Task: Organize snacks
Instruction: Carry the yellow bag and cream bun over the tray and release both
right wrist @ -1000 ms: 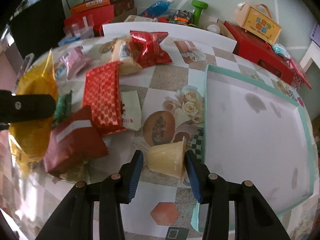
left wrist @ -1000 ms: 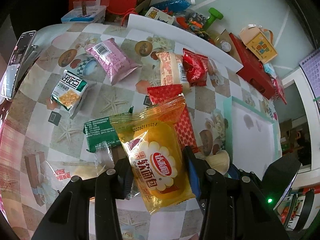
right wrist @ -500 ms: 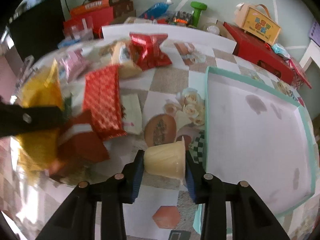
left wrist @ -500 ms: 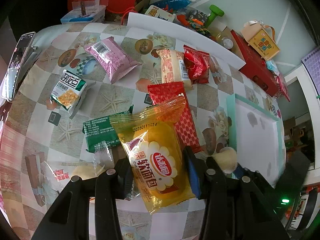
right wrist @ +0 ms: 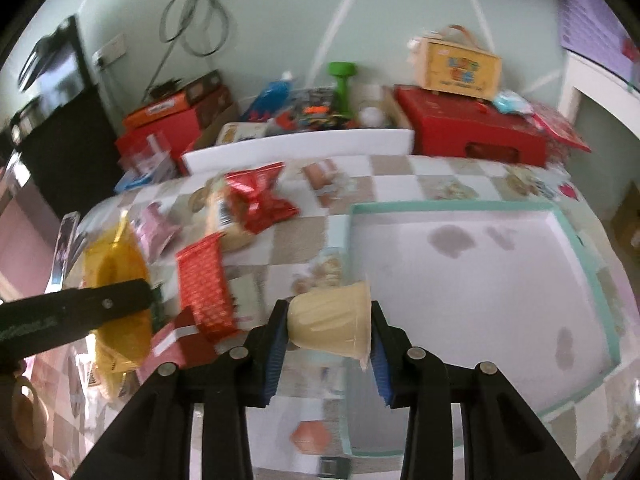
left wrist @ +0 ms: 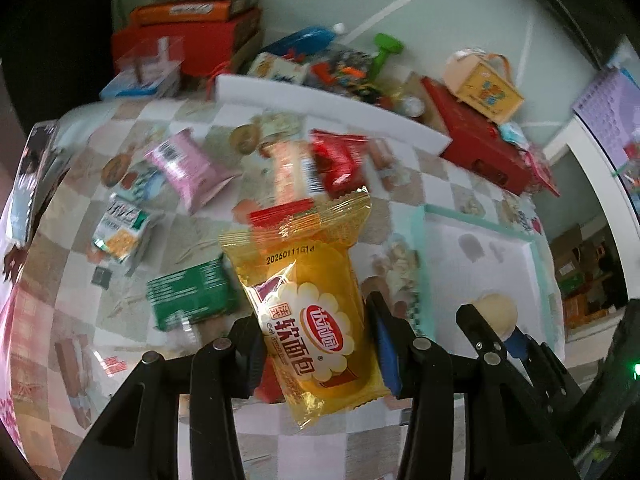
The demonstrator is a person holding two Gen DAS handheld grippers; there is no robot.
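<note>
My left gripper (left wrist: 316,344) is shut on a yellow bread packet (left wrist: 312,304), held above the checked tablecloth. My right gripper (right wrist: 328,340) is shut on a pale yellow jelly cup (right wrist: 332,326) lying on its side, lifted off the table just left of the white tray with a green rim (right wrist: 588,264). In the left wrist view the right gripper (left wrist: 492,328) shows at the lower right with the jelly cup (left wrist: 496,312) over the tray (left wrist: 426,264). In the right wrist view the bread packet (right wrist: 116,276) and a left finger (right wrist: 72,316) show at the left.
Loose snacks lie on the cloth: a pink packet (left wrist: 188,168), a green packet (left wrist: 188,294), a white-green packet (left wrist: 120,232), red packets (right wrist: 260,196) (right wrist: 204,284). Red boxes (right wrist: 472,132), a white board (right wrist: 296,148) and clutter line the back wall.
Both grippers have risen. The right jaws closed on the jelly cup, lifted it off the cloth and carried it toward the tray. The left kept its grip on the bread packet.
</note>
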